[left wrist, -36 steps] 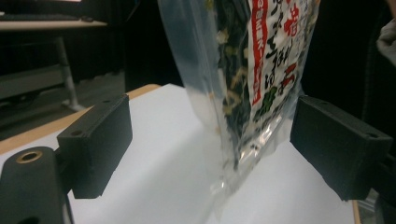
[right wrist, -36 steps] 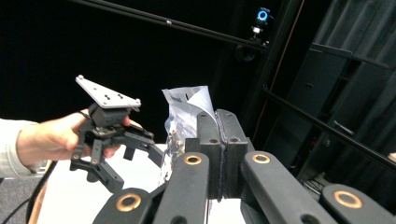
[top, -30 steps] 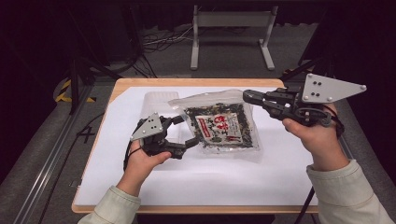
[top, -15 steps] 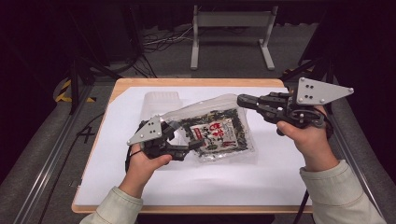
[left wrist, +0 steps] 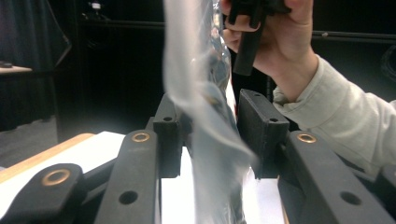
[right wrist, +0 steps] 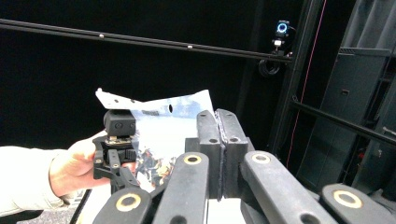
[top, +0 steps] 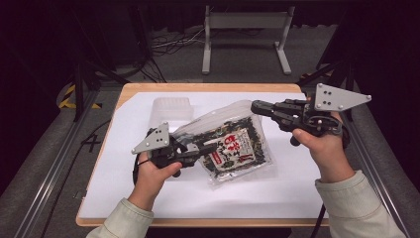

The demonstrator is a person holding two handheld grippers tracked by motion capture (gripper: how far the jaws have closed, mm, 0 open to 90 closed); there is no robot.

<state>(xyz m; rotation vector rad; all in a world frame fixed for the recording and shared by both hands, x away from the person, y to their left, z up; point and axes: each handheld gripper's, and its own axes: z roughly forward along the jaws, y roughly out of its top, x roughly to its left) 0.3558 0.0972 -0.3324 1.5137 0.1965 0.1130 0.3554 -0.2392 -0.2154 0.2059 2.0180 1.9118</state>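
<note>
left gripper (top: 208,148): jaws just closing, bag (top: 233,148) between pads, gap visible in its own view
right gripper (top: 257,106): clamped on bag edge

I count: grippers in my hands 2, left gripper (top: 200,148) and right gripper (top: 257,106) | snack bag (top: 233,146) 1 | clear plastic tray (top: 172,106) far left 1 | table (top: 208,88) 1

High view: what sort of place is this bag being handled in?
Probably a data-recording lab or studio: a wooden table under a white sheet, dark surroundings, loose cables and a metal stand on the carpeted floor behind.
</note>
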